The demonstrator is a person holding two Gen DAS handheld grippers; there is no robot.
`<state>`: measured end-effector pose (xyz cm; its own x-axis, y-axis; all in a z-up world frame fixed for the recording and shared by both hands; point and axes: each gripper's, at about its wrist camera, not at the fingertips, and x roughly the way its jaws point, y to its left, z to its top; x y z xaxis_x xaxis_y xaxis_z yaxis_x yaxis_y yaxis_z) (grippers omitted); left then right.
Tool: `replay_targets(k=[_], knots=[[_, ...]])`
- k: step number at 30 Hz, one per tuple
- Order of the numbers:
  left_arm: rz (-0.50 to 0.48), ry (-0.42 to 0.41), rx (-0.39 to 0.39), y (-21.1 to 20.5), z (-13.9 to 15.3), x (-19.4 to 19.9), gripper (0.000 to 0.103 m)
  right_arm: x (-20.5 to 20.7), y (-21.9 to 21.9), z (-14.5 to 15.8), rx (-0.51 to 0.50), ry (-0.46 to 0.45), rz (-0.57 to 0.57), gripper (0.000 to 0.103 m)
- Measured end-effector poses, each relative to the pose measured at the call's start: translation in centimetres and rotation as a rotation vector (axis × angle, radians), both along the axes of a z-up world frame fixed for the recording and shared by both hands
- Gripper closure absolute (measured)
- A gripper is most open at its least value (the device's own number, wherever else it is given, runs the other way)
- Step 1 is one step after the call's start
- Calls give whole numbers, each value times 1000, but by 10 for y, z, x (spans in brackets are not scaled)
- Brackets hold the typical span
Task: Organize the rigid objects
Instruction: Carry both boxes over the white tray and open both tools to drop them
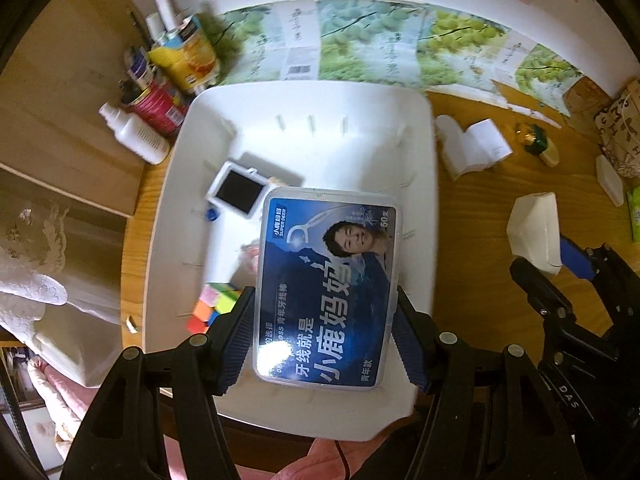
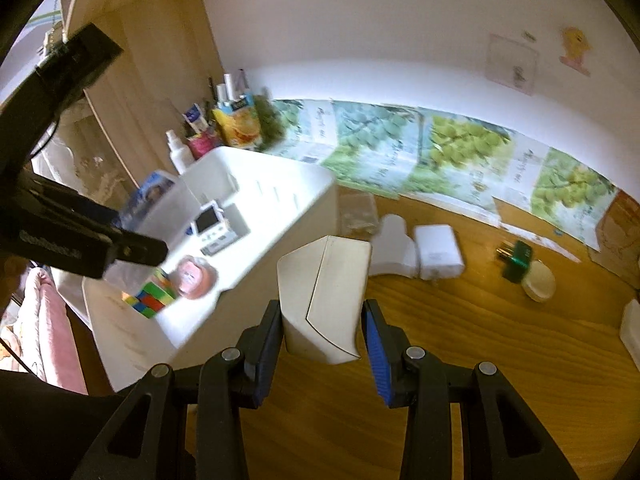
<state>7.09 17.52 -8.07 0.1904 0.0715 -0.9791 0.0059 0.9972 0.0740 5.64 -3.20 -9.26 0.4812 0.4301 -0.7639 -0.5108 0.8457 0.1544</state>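
Wooden tabletop (image 2: 460, 344) backed by a white wall and a strip of grape-print sheets (image 1: 380, 40) is serving as the sorting area, with a white bin (image 1: 304, 120) as the centrepiece. Above the bin, the left gripper (image 1: 326, 336) is holding a clear floss box (image 1: 326, 288) with a blue label, its jaws partly closed and both pads pressing on the box's long sides. Inside the bin, a small white device (image 1: 236, 190) with a dark screen is lying near the far wall, a colour cube (image 1: 214, 304) is sitting in the near left corner, and a pink round item (image 2: 194, 276) is lying beside the cube. Just right of the bin, the right gripper (image 2: 322, 344) is gripping an angular white case (image 2: 324, 300), its jaws narrowed on the case's sides and lifting it clear of the table. Beyond the bin's left far corner, a white spray bottle (image 1: 134, 136), a pink can (image 1: 158, 108) and a yellow carton (image 1: 188, 56) are crowding together. Right of the bin, two white blocks (image 2: 416, 252) are lying on the table, and farther right a green-capped item (image 2: 518, 260) is resting next to a pale round lid (image 2: 540, 280). Motion blur is softening the bin's edges in the right wrist view.
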Motion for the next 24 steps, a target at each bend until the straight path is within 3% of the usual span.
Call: replay_targets(k=[14, 24], knots=[[-19, 53, 43, 50, -27, -10, 35, -19, 69, -5, 56, -21, 32, 63], [-24, 46, 22, 58, -35, -17, 34, -33, 97, -13, 17, -9, 84, 62]])
